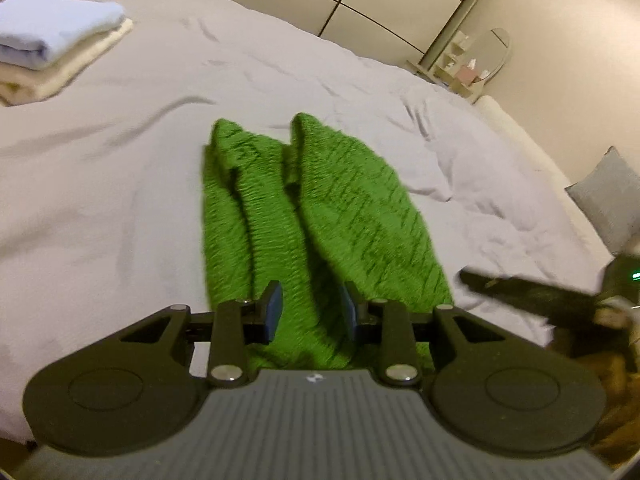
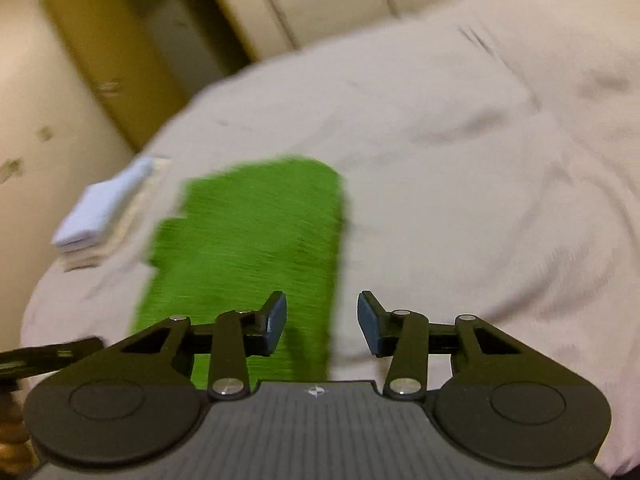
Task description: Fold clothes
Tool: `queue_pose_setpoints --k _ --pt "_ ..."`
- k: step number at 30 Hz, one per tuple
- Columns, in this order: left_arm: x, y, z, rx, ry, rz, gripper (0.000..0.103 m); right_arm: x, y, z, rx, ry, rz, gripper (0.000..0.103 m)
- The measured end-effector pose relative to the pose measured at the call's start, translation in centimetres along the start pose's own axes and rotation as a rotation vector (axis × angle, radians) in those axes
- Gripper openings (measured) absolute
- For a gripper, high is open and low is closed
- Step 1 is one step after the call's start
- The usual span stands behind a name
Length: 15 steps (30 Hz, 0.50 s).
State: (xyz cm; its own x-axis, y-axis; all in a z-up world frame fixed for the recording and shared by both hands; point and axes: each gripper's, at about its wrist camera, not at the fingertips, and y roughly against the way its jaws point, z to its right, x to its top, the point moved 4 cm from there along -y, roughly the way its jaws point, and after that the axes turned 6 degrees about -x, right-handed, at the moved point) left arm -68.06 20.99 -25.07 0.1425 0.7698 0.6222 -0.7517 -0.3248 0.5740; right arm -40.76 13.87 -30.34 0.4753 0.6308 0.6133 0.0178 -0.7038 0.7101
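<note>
Left tongs (image 1: 310, 312) part open above the near end of the green cloth (image 1: 320, 216), pads not pressing it; right tongs (image 2: 322, 322) open, empty, over the cloth's right edge. Cloth lies folded lengthwise on the bed (image 1: 120, 184). Far left: folded towels (image 1: 52, 44).

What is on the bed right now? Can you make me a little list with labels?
bed: white bedding, wrinkled
green garment: knitted, lying on the bedding in long folds
folded stack: pale blue piece on top of cream ones, far corner of the bed
left gripper: jaws apart, over the near end of the green garment, not pinching it
right gripper: jaws apart, nothing between them, at the garment's right edge
picture quality: right wrist view blurred
</note>
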Motion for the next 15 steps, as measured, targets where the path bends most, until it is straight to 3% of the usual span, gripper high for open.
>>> queue_pose_setpoints --k 2,3,5,8,11,15 --pt "0.6 -0.9 -0.2 -0.015 0.019 -0.015 0.027 -0.2 -2.4 0.0 -0.017 0.021 -0.08 0.041" --pt "0.8 -1.4 -0.3 -0.018 0.027 -0.025 0.027 -0.3 -3.4 -0.5 -0.019 0.052 -0.111 0.035" --pt "1.3 -2.2 -0.6 -0.017 0.036 -0.042 0.027 0.2 -3.3 -2.7 0.014 0.176 -0.104 0.027" --pt "2.0 -2.9 -1.0 -0.011 0.045 -0.045 0.028 1.4 -2.7 -4.3 0.04 0.296 -0.088 0.026" --pt "3.1 -3.5 -1.6 -0.01 0.056 -0.038 0.031 3.8 -3.4 -1.9 0.0 0.193 -0.069 0.027" --pt "4.9 -5.2 -1.8 -0.011 0.034 -0.047 0.033 4.8 -7.3 -0.9 0.004 0.186 -0.133 0.027"
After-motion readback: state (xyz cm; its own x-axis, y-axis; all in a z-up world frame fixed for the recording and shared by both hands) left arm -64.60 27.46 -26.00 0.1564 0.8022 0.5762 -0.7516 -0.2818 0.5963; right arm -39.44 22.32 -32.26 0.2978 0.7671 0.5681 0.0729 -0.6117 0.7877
